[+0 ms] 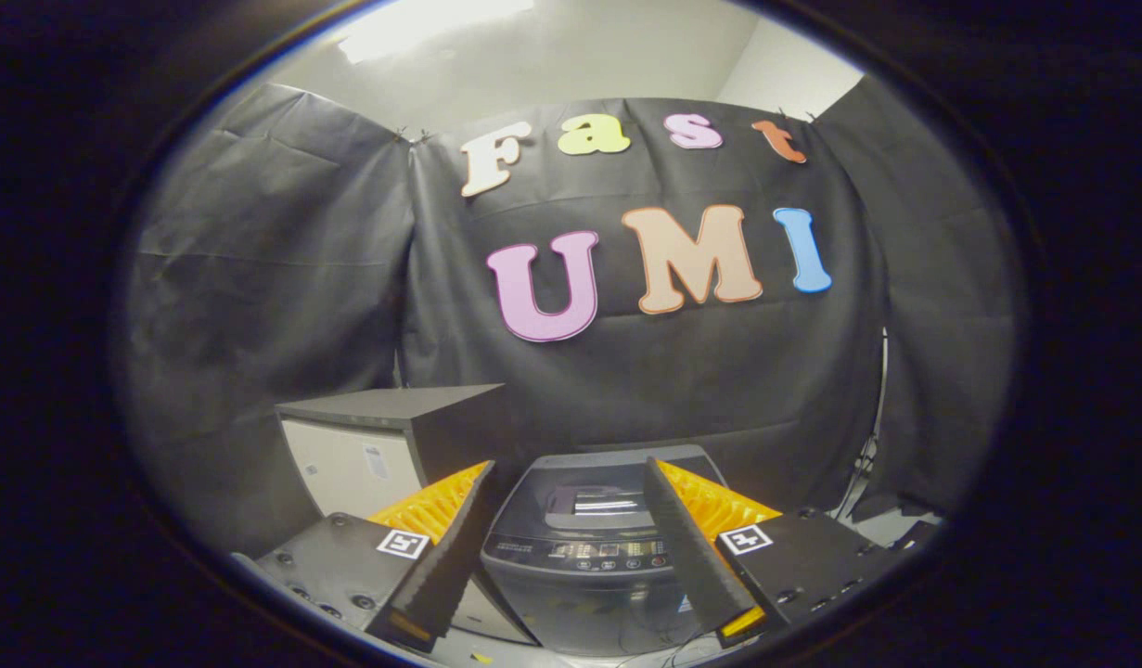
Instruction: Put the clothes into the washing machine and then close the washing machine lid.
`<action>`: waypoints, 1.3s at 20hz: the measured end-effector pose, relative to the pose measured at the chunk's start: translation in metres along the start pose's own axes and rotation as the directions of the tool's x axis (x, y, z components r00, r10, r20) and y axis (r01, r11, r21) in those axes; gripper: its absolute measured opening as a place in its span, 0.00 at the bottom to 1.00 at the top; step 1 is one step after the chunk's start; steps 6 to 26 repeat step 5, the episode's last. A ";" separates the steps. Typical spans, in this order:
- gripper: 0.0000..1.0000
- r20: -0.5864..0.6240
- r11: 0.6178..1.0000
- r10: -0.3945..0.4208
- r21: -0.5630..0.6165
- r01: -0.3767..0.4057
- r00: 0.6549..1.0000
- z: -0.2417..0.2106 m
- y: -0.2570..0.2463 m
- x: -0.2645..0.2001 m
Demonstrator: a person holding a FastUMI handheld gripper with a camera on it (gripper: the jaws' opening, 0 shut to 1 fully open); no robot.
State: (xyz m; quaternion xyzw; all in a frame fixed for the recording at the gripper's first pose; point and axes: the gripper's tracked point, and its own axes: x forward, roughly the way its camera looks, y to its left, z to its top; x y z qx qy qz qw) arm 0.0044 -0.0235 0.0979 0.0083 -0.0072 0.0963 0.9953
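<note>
Washer (584, 557) sits low in the middle of the frame, lid (596, 496) down flat, beside a grey cabinet (385, 445) at lower left. Gripper (566, 547) fingers stand wide and hold nothing. Clothes could be inside or elsewhere, so I cannot tell the step.

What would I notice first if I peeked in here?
First, the tongs spread wide open with nothing between them. Just beyond them stands a grey washing machine with its lid shut and a row of buttons along its front. Beside the washing machine sits a boxy cabinet, with black cloth hanging behind both.
</note>
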 end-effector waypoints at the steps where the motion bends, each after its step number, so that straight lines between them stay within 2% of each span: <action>1: 0.97 0.001 1.000 0.002 -0.003 -0.002 1.000 0.000 0.001 0.000; 26: 0.97 0.016 1.000 0.004 -0.007 -0.003 1.000 0.000 0.007 0.001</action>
